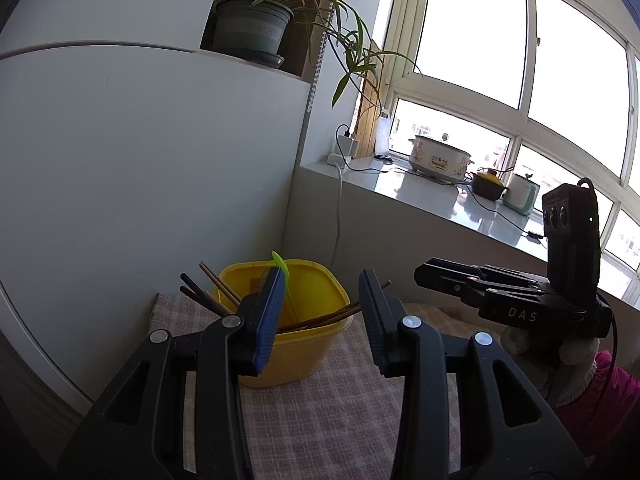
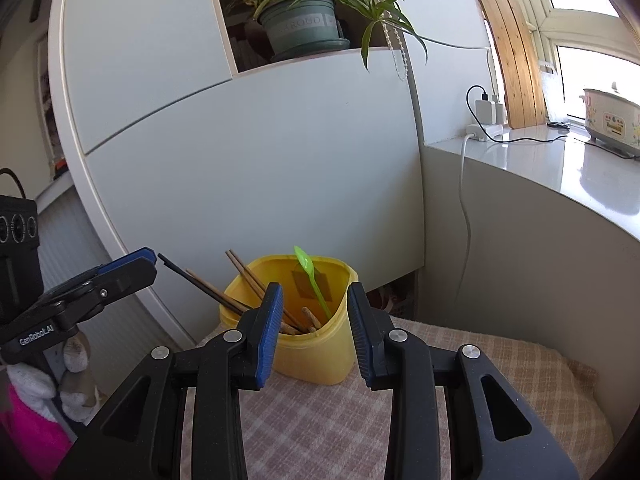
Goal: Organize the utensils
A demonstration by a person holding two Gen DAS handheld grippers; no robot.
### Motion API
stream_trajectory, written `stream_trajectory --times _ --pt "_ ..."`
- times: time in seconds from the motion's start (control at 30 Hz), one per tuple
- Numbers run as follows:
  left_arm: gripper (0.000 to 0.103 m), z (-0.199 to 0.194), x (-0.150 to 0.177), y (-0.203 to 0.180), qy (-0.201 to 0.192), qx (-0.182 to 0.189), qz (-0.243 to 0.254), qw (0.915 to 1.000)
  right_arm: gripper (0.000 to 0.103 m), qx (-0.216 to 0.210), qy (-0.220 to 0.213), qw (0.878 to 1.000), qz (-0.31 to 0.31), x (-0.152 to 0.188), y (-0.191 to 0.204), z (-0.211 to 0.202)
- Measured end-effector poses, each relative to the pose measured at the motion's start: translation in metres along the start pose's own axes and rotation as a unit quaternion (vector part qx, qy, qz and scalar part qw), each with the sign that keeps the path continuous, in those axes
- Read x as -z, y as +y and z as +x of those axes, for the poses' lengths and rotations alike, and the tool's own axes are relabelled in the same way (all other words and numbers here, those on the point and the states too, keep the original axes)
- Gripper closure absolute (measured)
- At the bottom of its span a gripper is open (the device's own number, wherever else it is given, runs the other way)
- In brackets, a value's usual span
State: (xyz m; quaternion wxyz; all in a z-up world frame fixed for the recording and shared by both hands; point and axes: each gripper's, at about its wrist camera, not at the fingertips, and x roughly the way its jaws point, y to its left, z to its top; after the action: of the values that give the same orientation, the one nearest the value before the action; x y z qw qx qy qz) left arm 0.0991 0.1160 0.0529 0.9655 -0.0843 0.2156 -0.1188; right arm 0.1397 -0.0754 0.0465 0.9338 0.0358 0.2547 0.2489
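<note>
A yellow plastic tub [image 1: 298, 354] [image 2: 316, 356] stands on a checked cloth [image 1: 328, 408] [image 2: 320, 420]. Several brown chopsticks [image 1: 208, 294] [image 2: 244, 274] and a green plastic spoon [image 1: 285, 276] [image 2: 310, 276] lean inside it. My left gripper [image 1: 322, 312] is open just in front of the tub, nothing between its fingers. My right gripper [image 2: 314, 312] is open too, close before the tub and empty. In the left wrist view the right gripper [image 1: 430, 270] shows to the tub's right. The left gripper [image 2: 146, 258] appears at the left edge of the right wrist view.
A white cabinet [image 2: 248, 168] rises right behind the tub, with a potted plant [image 2: 304, 28] in its niche. To the right runs a white windowsill [image 1: 432, 196] with an electric cooker [image 1: 438, 158], a small pot, chargers and cables. A pink sleeve [image 1: 600, 404] shows low right.
</note>
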Motion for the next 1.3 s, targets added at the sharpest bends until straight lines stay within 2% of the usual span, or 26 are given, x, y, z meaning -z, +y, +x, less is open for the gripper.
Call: stream_trajectory --times 0.07,0.2,0.27,0.33,0.4,0.43,0.57,0.63,0.73,0.87,1.3 --pt "0.064 -0.006 0.006 -0.007 -0.003 -0.002 0.006 1.0 0.072 0.013 -0.001 1.0 0.003 0.007 0.002 -0.01" --pt "0.063 -0.016 0.02 -0.019 -0.005 -0.01 0.014 0.9998 0.064 0.055 -0.001 0.998 0.009 0.022 0.003 -0.028" --pt "0.058 -0.021 0.027 -0.024 -0.006 -0.016 0.017 0.9997 0.062 0.074 0.001 0.997 0.015 0.03 0.002 -0.035" --pt "0.042 -0.026 0.034 -0.029 -0.011 -0.024 0.019 0.9995 0.061 0.088 0.001 0.996 0.024 0.038 0.0 -0.044" --pt "0.032 -0.031 0.042 -0.033 -0.014 -0.03 0.021 0.9992 0.056 0.101 -0.001 0.994 0.031 0.046 -0.002 -0.052" --pt "0.028 -0.033 0.046 -0.035 -0.014 -0.034 0.021 0.9991 0.052 0.106 -0.001 0.994 0.033 0.05 -0.002 -0.056" --pt "0.017 -0.039 0.058 -0.041 -0.013 -0.046 0.023 0.9986 0.05 0.132 -0.004 0.99 0.042 0.061 -0.005 -0.067" --pt "0.008 -0.044 0.063 -0.043 -0.014 -0.055 0.021 0.9982 0.041 0.145 -0.006 0.989 0.043 0.066 -0.005 -0.071" --pt "0.002 -0.05 0.069 -0.045 -0.017 -0.07 0.02 0.9972 0.036 0.161 -0.015 0.986 0.048 0.072 -0.005 -0.079" --pt "0.0 -0.054 0.073 -0.05 -0.012 -0.088 0.025 0.9957 0.021 0.186 -0.028 0.981 0.039 0.078 -0.001 -0.088" --pt "0.0 -0.055 0.086 -0.052 0.003 -0.14 0.016 0.99 0.016 0.206 -0.031 0.977 0.053 0.094 -0.004 -0.097"
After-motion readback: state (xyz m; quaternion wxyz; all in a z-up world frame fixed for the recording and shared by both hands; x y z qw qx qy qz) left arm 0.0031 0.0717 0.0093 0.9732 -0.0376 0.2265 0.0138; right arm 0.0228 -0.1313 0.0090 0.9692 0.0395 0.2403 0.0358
